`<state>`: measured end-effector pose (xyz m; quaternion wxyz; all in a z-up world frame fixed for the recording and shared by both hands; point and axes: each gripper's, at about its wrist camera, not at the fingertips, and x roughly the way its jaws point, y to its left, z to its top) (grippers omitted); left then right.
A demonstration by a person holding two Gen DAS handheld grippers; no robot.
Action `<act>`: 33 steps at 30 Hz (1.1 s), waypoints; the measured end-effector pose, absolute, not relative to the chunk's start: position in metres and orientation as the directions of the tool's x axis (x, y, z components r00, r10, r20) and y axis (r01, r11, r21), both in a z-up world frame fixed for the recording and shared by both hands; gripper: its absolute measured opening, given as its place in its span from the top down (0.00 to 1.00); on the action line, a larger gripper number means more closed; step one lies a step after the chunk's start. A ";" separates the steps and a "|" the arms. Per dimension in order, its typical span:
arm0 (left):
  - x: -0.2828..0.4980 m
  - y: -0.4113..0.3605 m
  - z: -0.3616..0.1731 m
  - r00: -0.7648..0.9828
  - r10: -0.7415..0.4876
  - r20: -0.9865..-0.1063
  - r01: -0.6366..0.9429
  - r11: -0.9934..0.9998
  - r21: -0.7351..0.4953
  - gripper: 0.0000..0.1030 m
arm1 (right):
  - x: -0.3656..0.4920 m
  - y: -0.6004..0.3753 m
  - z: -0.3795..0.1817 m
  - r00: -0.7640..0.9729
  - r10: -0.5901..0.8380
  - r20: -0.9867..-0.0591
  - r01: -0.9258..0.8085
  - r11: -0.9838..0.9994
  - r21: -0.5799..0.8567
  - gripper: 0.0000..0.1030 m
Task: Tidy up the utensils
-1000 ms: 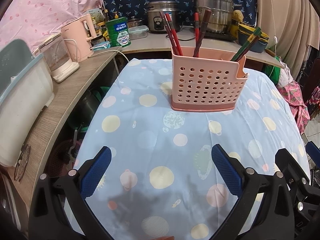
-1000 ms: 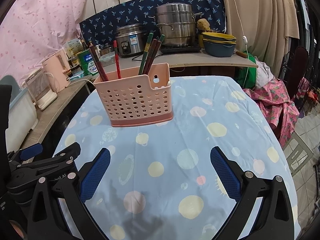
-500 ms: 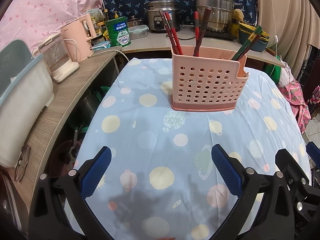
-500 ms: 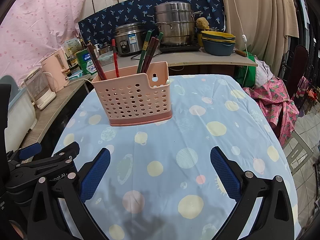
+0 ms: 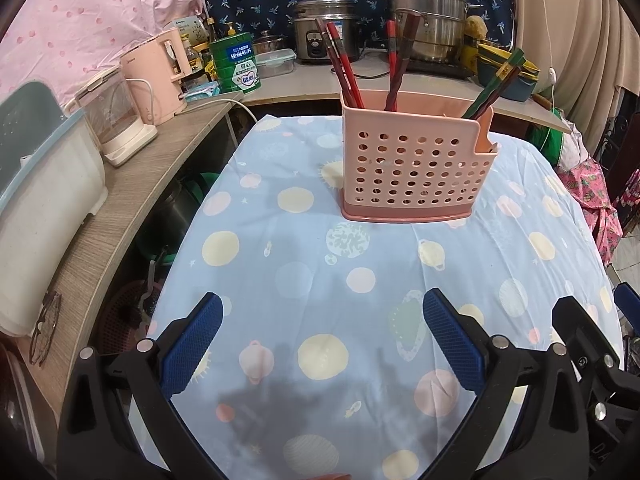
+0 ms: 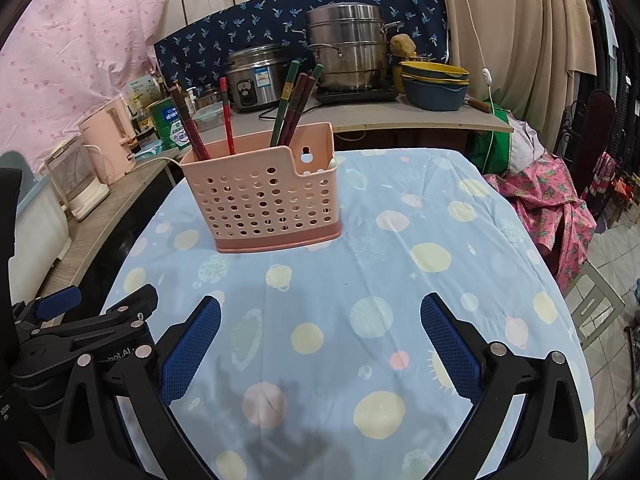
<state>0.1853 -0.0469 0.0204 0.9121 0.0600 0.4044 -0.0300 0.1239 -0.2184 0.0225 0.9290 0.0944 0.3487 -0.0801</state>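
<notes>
A pink perforated utensil holder [image 5: 416, 168] stands upright on the blue spotted tablecloth [image 5: 304, 280], also in the right wrist view [image 6: 264, 204]. Red and brown chopsticks [image 5: 344, 68] lean in its left part, another pair [image 5: 396, 64] in the middle, green ones [image 5: 494, 84] at its right. In the right wrist view the green chopsticks [image 6: 294, 104] stand at the holder's right. My left gripper [image 5: 320, 344] is open and empty, near the table's front. My right gripper [image 6: 320, 344] is open and empty beside it.
A wooden shelf [image 5: 132, 200] at the left carries a pink kettle [image 5: 160, 76], a clear kettle [image 5: 116, 120] and a white bin [image 5: 36, 184]. The back counter holds a rice cooker [image 6: 256, 76], steel pots [image 6: 348, 52] and bowls [image 6: 434, 84]. Pink cloth [image 6: 544, 208] hangs right.
The right wrist view has drifted slightly, so the holder sits a little lower and further left in it. The left gripper has barely moved. Both grippers stay open.
</notes>
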 end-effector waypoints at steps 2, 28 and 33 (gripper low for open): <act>0.185 -0.046 0.020 0.671 -0.006 -0.741 0.104 0.991 0.085 0.07 | 0.124 -0.220 0.022 0.743 -0.083 -0.664 0.216 0.969 0.120 0.06; 0.186 -0.048 0.018 0.674 0.010 -0.739 0.093 0.991 0.099 0.07 | 0.125 -0.222 0.018 0.741 -0.087 -0.666 0.217 0.970 0.114 0.06; 0.187 -0.048 0.017 0.667 0.010 -0.745 0.094 0.991 0.098 0.07 | 0.125 -0.222 0.017 0.737 -0.092 -0.670 0.222 0.969 0.111 0.06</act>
